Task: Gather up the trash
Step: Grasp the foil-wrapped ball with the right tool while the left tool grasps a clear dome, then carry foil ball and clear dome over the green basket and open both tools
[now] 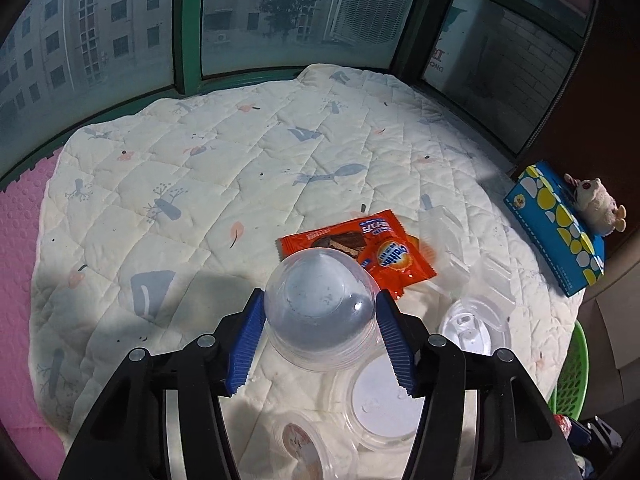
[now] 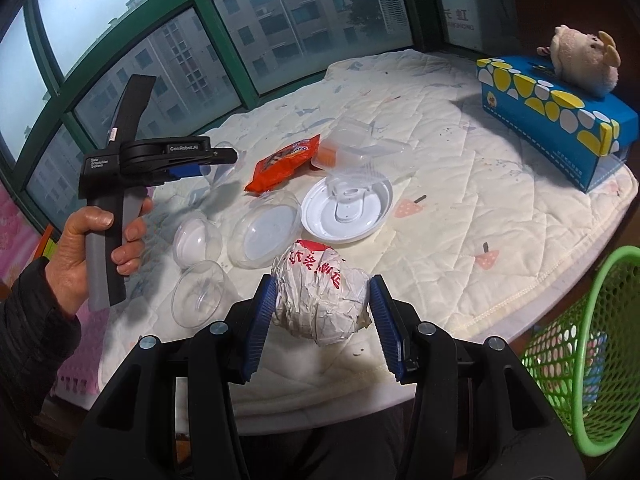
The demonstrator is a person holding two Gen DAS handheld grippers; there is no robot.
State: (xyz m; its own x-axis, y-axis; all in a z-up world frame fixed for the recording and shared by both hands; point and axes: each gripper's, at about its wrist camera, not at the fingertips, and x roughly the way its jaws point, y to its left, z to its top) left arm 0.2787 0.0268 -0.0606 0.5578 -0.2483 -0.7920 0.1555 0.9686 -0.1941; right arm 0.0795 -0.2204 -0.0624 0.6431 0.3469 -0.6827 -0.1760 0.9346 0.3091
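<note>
Quilted cream mat [image 1: 224, 160] printed with grey fish and pink leaves, spread below green-framed windows [image 1: 188, 28]. Blue tissue box [image 2: 556, 120] with yellow dots at the mat's edge, small plush toy [image 2: 584, 60] on top.

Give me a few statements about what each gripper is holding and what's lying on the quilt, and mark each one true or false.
1. The right gripper is shut on a crumpled paper ball. True.
2. The left gripper is empty. False: a clear plastic cup sits between its jaws, which press on it.
3. An orange snack wrapper lies on the quilt. True.
4. The plush toy sits in the green basket. False: it rests on top of the blue tissue box.
5. The white lid is already in the basket. False: it lies on the quilt.
</note>
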